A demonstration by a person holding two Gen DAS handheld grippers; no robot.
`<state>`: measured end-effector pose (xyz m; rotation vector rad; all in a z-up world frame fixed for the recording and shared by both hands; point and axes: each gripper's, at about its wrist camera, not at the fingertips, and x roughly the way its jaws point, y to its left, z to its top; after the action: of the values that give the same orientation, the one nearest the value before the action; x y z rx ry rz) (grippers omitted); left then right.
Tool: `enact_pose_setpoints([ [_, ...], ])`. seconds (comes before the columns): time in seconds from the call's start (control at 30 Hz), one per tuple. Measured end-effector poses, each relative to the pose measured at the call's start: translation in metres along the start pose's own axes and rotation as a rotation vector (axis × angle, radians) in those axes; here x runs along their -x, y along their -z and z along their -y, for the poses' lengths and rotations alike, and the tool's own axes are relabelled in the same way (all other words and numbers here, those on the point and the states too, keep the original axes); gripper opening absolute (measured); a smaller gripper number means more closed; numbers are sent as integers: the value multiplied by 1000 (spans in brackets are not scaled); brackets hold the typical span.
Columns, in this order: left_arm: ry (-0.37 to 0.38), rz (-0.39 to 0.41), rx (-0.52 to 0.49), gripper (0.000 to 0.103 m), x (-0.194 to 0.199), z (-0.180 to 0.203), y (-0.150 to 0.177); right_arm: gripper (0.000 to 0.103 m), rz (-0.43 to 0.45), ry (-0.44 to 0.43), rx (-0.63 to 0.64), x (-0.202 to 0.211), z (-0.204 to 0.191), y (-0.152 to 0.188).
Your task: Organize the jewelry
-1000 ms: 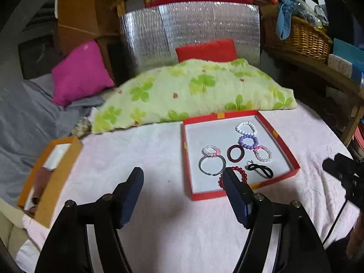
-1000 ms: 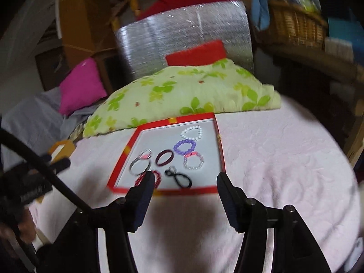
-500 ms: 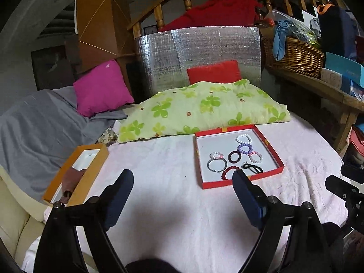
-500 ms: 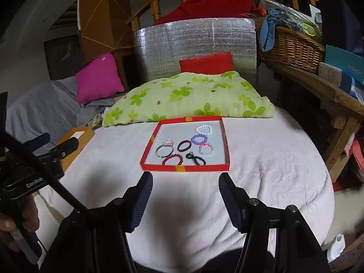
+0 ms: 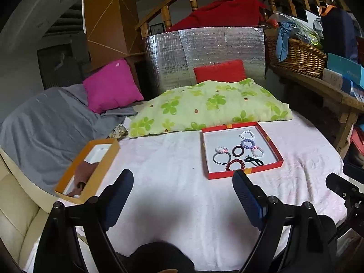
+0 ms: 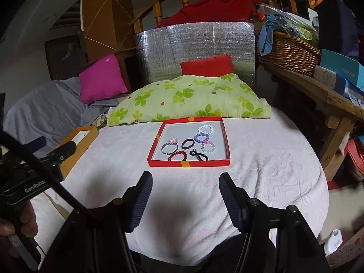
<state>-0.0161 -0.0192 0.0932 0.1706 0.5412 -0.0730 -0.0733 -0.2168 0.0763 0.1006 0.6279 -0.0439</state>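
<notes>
Orange box [image 5: 91,166]: interior partly covered by a brown object, identity unclear; far end of the box hidden behind the left gripper's body in the right wrist view; right gripper [image 5: 345,195] cut off by the frame edge, jaws unseen there.

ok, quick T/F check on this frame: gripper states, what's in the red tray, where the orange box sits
1. Both grippers are open and hold nothing. True: left gripper and right gripper show wide gaps.
2. The white bead bracelet lies at the tray's near edge. False: it lies toward the far side, by the green pillow.
3. The red tray holds several bracelets. True.
4. The orange box sits right of the red tray. False: it sits to its left.
5. The dark red bead bracelet is clamped. False: it lies free in the tray.
</notes>
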Motion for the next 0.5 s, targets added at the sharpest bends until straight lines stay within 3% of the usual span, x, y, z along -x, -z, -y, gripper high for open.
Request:
enact_pose_setpoints([
  [0.5, -6, -3, 17, 89, -1, -4, 1, 66, 1, 40, 6, -10, -2, 4],
])
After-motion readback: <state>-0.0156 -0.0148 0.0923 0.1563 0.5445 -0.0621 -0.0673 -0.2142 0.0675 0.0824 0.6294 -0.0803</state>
